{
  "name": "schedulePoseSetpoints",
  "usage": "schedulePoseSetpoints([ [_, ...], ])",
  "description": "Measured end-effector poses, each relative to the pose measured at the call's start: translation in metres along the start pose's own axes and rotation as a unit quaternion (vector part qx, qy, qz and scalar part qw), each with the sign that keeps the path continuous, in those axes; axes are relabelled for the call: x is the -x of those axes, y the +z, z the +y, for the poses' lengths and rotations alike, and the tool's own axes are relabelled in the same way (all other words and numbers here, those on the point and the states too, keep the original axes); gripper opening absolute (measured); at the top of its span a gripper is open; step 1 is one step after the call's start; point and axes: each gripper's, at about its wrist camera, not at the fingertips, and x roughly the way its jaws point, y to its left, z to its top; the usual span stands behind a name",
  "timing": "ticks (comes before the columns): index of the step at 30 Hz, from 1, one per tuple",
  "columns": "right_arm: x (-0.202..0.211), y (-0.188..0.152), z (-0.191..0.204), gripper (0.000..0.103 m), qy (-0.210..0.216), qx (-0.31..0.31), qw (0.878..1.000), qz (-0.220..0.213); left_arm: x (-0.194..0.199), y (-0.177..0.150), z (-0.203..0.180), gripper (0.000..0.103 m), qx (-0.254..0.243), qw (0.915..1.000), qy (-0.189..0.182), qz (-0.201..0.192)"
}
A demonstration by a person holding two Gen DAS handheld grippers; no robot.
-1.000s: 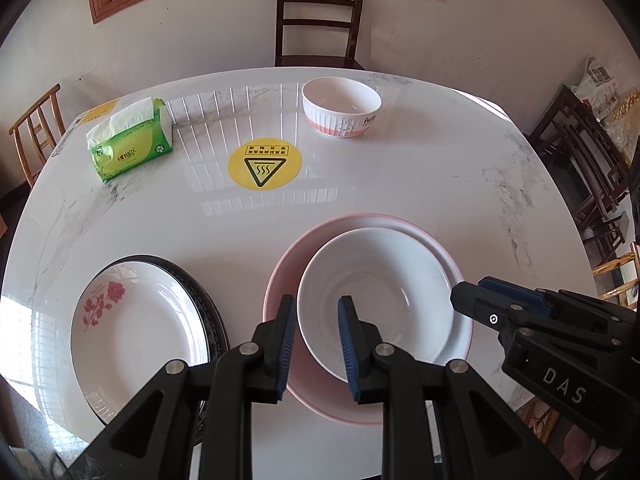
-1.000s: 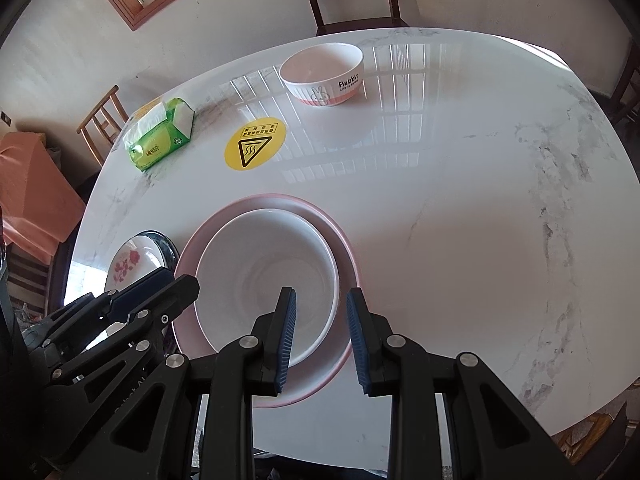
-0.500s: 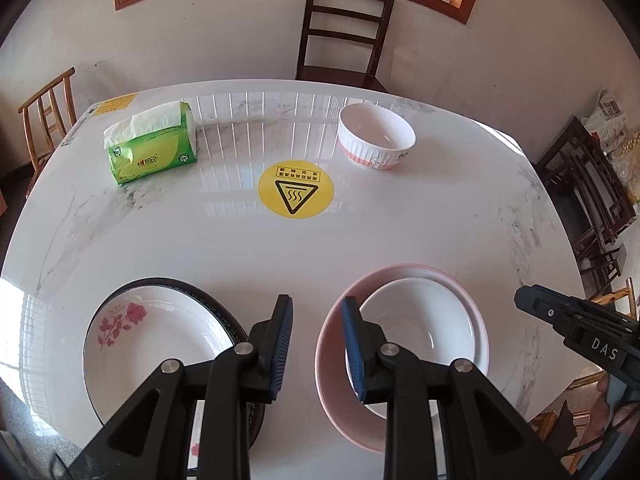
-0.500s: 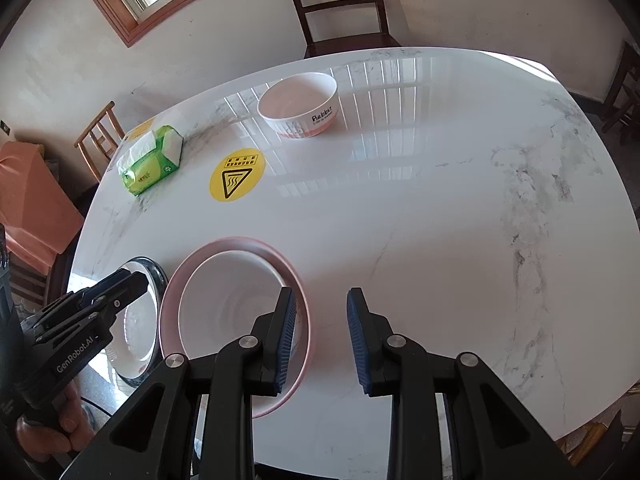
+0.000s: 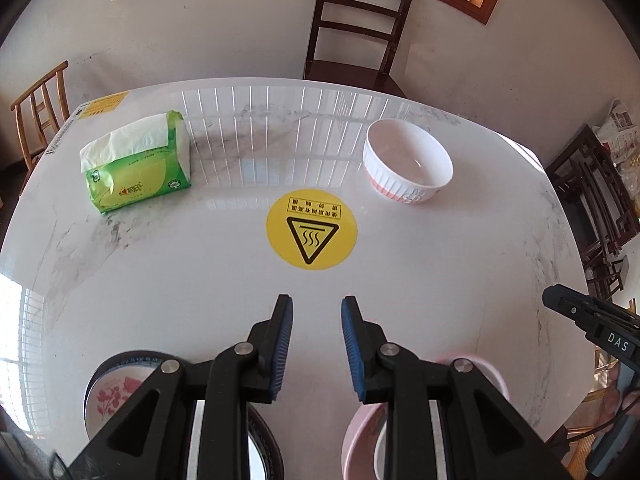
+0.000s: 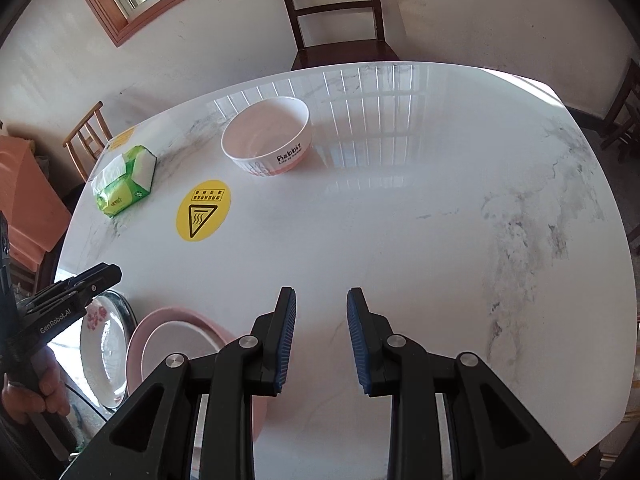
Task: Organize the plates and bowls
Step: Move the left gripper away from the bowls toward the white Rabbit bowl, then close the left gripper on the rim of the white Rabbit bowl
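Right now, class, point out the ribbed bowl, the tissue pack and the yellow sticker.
ribbed bowl [image 6: 266,136]: right wrist view, on its inner floor.
tissue pack [image 5: 140,176]: left wrist view, on its green front face.
yellow sticker [image 5: 312,234]: left wrist view, on the printed triangle.

"Rabbit" printed on side of ribbed bowl [image 6: 267,142]. "GenRobot.AI" on left gripper [image 6: 60,304]; "DAS" on right gripper [image 5: 592,324]. Heat-warning triangle on yellow sticker [image 5: 311,234], tabletop [image 5: 440,264].
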Motion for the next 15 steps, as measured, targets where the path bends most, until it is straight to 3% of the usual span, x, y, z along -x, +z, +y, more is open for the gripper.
schedulePoseSetpoints([
  [6, -0.03, 0.041, -0.006, 0.026, -0.006, 0.009, 1.0, 0.01, -0.033, 0.047, -0.005, 0.026, 0.005, 0.9999, 0.001, 0.01],
  [15, -0.072, 0.108, -0.004, 0.026, 0.01, 0.004, 1.0, -0.004, -0.079, 0.109, -0.014, 0.026, 0.034, 0.9976, -0.06, -0.003],
])
